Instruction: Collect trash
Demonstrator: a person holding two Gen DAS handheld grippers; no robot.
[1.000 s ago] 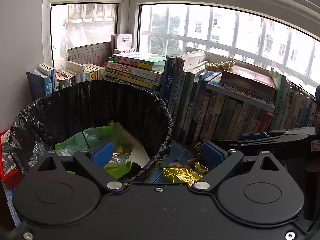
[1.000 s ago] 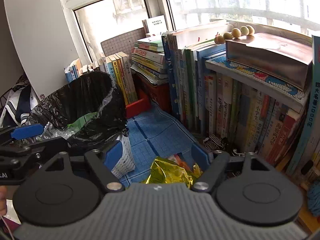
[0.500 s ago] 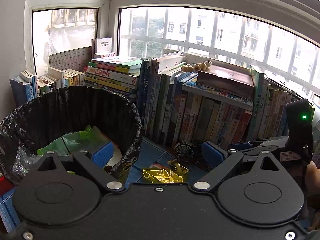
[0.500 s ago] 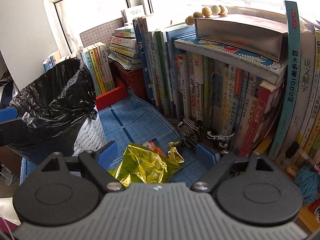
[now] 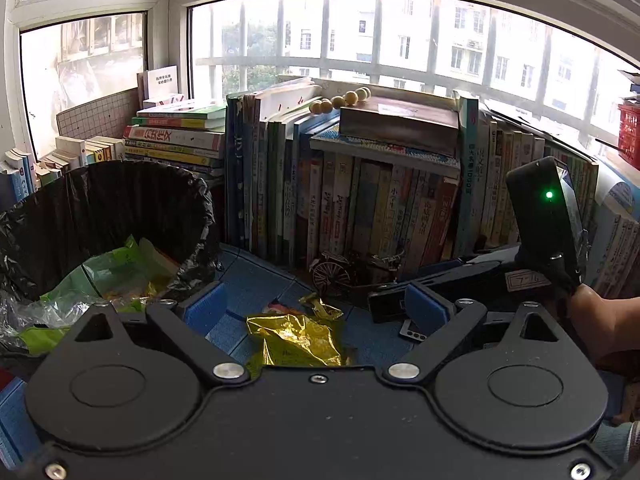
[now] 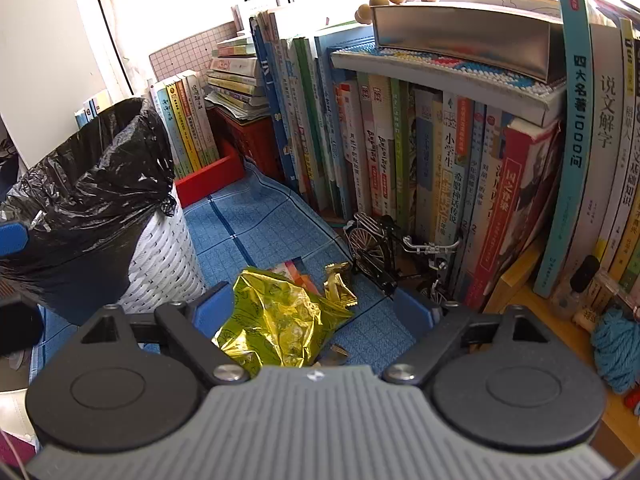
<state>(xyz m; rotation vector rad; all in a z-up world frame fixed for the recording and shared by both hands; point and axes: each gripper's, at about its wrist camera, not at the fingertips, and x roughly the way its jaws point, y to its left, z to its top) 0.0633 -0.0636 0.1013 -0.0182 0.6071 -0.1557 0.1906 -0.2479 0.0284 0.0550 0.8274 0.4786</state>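
Note:
A crumpled gold foil wrapper (image 6: 280, 316) lies on the blue mat, with a small gold candy wrapper (image 6: 338, 280) and a colourful scrap (image 6: 298, 270) just behind it. My right gripper (image 6: 314, 308) hangs low over it. Its jaws are opening, the foil lies between the blue pads, and neither pad presses on it. The left gripper (image 5: 316, 308) stands open a little above the same gold foil wrapper (image 5: 296, 338). The bin (image 5: 120, 200), lined with a black bag, holds green wrappers. In the right wrist view the bin (image 6: 160, 256) stands to the left.
Rows of upright books (image 6: 400, 152) wall off the back and right. A metal model bicycle (image 6: 384, 248) stands right behind the wrappers. A red box (image 6: 212, 176) sits beyond the bin, blue yarn (image 6: 616, 340) at the right. The right tool's black housing (image 5: 540, 216) and a hand (image 5: 600, 320) fill the left view's right side.
The left gripper swung right, away from the bin, so the gold foil now sits centred between its fingers. The right gripper sank closer to the foil and its jaws widened.

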